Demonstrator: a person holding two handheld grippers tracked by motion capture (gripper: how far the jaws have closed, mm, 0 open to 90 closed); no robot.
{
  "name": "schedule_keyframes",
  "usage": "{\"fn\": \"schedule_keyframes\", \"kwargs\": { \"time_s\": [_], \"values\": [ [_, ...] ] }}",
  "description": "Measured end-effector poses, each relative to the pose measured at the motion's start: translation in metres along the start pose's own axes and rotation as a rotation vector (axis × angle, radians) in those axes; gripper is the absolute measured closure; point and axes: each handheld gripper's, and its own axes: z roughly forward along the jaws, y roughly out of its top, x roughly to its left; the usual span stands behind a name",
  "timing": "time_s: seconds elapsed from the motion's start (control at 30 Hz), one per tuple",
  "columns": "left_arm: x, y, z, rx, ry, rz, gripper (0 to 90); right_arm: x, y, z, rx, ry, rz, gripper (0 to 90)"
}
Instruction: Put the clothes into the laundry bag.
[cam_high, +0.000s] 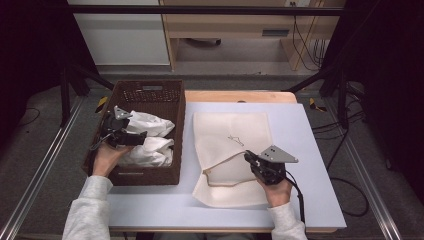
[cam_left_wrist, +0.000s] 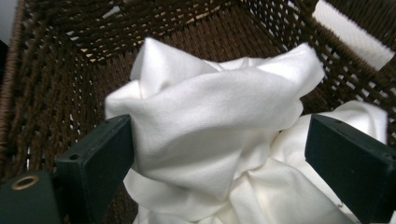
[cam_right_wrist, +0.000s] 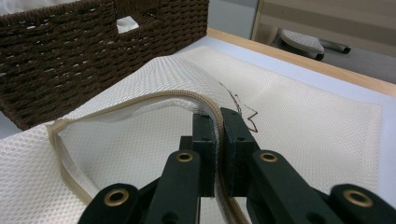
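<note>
The left gripper sits inside the brown wicker basket, jaws spread wide on either side of a crumpled white cloth (not pressing it). The right gripper pinches the zipper edge of the mesh laundry bag, which lies on the table beside the basket.

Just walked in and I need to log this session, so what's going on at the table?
A person is working with a gripper in each hand. The right gripper is shut on the zippered rim of a cream mesh laundry bag lying on the table, lifting its mouth open. The left gripper is inside the brown wicker basket, jaws wide open either side of a bunched white cloth, not gripping it. Nothing has gone into the bag yet.
</note>
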Motion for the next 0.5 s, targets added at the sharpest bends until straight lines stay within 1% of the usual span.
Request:
{"fn": "schedule_keyframes", "kwargs": {
  "time_s": [0.1,0.17,0.2,0.23,0.27,0.3,0.33,0.37,0.4,0.43,0.5],
  "values": [
    [0.0,0.0,0.007,0.041,-0.021,0.002,7.3,-0.001,0.0,0.0,0.001,0.003,0.002,85.4],
    [-0.002,-0.005,0.014,0.066,-0.026,0.016,6.2,-0.001,-0.001,0.0,0.002,0.003,0.0,85.3],
    [-0.002,-0.008,0.018,0.096,-0.013,0.032,7.1,-0.001,-0.001,0.0,0.004,0.003,0.0,85.4],
    [-0.002,-0.009,0.021,0.128,-0.003,0.037,7.0,-0.001,-0.001,0.0,0.004,0.004,0.003,85.4],
    [-0.002,-0.01,0.025,0.16,-0.033,0.035,4.9,-0.001,-0.001,0.0,0.006,0.005,0.003,85.3],
    [-0.002,-0.01,0.025,0.16,-0.033,0.035,4.6,-0.001,-0.001,0.0,0.006,0.005,0.003,85.3],
    [-0.001,-0.012,0.03,0.203,-0.053,0.027,3.5,-0.001,-0.001,0.001,0.007,0.006,0.001,85.3],
    [-0.001,-0.012,0.03,0.203,-0.053,0.027,3.3,-0.001,-0.001,0.001,0.007,0.006,0.001,85.3],
    [0.0,-0.013,0.037,0.266,-0.095,0.009,3.2,-0.001,-0.001,0.001,0.007,0.007,0.001,85.3],
    [0.0,-0.013,0.037,0.266,-0.095,0.009,2.7,-0.001,-0.001,0.001,0.007,0.007,0.001,85.3],
    [0.0,-0.014,0.042,0.297,-0.117,-0.003,2.2,-0.002,-0.001,0.0,0.006,0.007,0.003,85.3]
  ]
}}
